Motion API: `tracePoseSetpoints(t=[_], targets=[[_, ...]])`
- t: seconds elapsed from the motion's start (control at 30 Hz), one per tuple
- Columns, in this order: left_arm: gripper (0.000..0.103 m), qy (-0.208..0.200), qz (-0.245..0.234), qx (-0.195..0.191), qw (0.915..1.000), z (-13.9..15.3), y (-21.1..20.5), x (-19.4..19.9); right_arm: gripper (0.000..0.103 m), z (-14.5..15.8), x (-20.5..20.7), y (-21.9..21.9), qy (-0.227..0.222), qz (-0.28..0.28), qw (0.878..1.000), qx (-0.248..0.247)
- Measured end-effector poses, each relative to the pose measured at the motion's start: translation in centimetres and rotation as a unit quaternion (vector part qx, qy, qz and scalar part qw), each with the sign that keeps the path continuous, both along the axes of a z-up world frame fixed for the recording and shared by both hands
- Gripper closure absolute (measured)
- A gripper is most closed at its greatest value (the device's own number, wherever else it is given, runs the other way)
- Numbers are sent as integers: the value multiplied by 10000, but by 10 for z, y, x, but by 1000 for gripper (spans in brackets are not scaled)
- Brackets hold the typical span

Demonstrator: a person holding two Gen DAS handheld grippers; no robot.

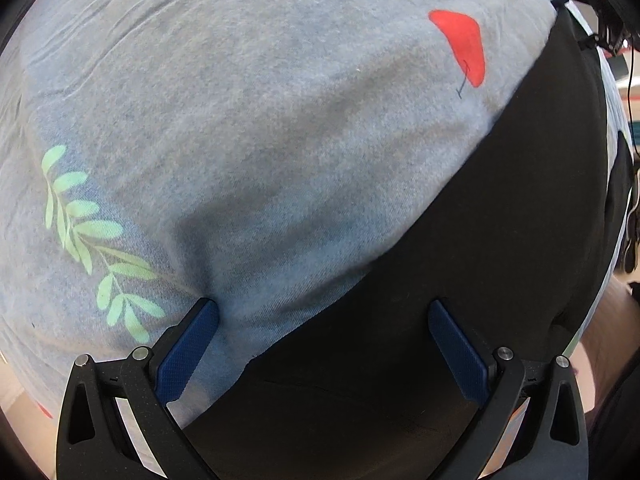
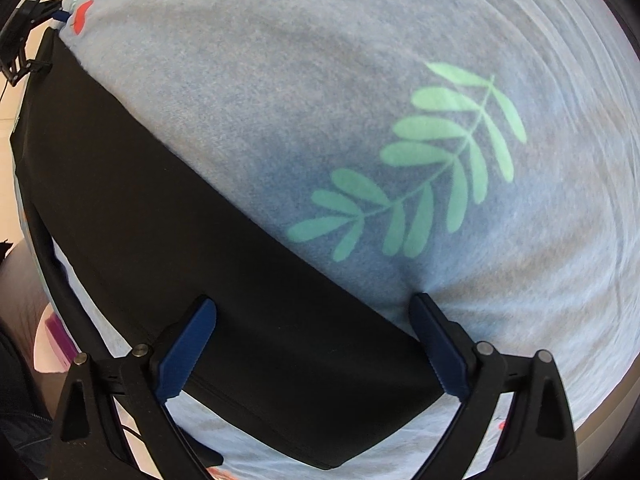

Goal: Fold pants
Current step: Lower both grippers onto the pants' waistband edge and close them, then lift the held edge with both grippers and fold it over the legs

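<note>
The black pants (image 1: 460, 288) lie flat as a long band on a pale blue cloth (image 1: 260, 120) printed with green leaves and a red shape. My left gripper (image 1: 324, 312) is open, low over the pants' long edge, one blue pad on the cloth and one over the black fabric. In the right wrist view the pants (image 2: 160, 216) run diagonally from upper left to bottom. My right gripper (image 2: 312, 308) is open, straddling the same edge near the pants' end, its right pad pressing the cloth. The other gripper (image 2: 24, 28) shows at the far end.
The blue cloth (image 2: 320, 80) covers the whole work surface, wrinkled at the far side. A green leaf print (image 2: 420, 160) lies beside the right gripper. A red print (image 1: 464, 44) lies near the pants' far end. The surface edge and floor show at the left (image 2: 8, 92).
</note>
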State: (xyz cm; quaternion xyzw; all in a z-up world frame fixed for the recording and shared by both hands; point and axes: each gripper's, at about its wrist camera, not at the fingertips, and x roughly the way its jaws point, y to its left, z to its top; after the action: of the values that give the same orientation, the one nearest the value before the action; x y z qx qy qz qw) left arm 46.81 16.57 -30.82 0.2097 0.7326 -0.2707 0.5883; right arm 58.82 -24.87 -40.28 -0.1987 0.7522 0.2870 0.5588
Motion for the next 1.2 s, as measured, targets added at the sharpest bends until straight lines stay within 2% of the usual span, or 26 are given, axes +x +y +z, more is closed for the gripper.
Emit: tracePoseSetpoints(t=[0.23, 0.33, 0.4, 0.43, 0.47, 0.5, 0.53, 0.6, 0.73, 0.8, 0.9, 1.0, 1.07, 1.2], targets=[[2, 80, -101, 98, 9999, -7, -23, 6, 0, -2, -7, 11, -68, -20, 9999, -85], [9, 153, -271, 130, 9994, -1, -25, 0, 0, 5, -6, 8, -70, -21, 10000, -59], [22, 204, -357, 120, 9991, 4, -26, -3, 0, 12, -9, 6, -67, 14, 10000, -2], [26, 230, -390, 117, 9989, 6, -26, -4, 30, 15, -11, 5, -20, 20, 10000, 49], [32, 247, -405, 132, 9988, 8, -25, -4, 44, 19, -11, 4, -8, 43, 10000, 36], [37, 254, -410, 141, 9987, 10, -25, -5, 71, 23, -12, 0, 6, 61, 10000, 16], [41, 267, -407, 161, 9987, 12, -24, -5, 88, 25, -12, 0, 21, 69, 10000, 0], [53, 281, -383, 227, 9986, 15, -24, -3, 103, 29, -13, -5, -1, 101, 9999, -23], [70, 244, -352, 306, 9986, 22, -20, 5, 103, 46, -22, -11, -134, 127, 9998, 65], [81, 211, -379, 345, 9985, 26, -17, 5, 103, 51, -44, -24, -176, 87, 9997, 127], [87, 170, -392, 385, 9983, 31, -18, 0, 103, 72, -56, -21, -260, 98, 9994, 187], [91, 189, -367, 416, 9983, 39, -30, -19, 103, 82, -56, -30, -364, 70, 9990, 245], [92, 316, -65, 349, 9989, 41, -30, -18, 103, 86, -64, -31, -438, 58, 9987, 255], [93, 117, -18, 325, 9994, 53, -35, -25, 103, 97, -82, -31, -704, 104, 9972, 214]])
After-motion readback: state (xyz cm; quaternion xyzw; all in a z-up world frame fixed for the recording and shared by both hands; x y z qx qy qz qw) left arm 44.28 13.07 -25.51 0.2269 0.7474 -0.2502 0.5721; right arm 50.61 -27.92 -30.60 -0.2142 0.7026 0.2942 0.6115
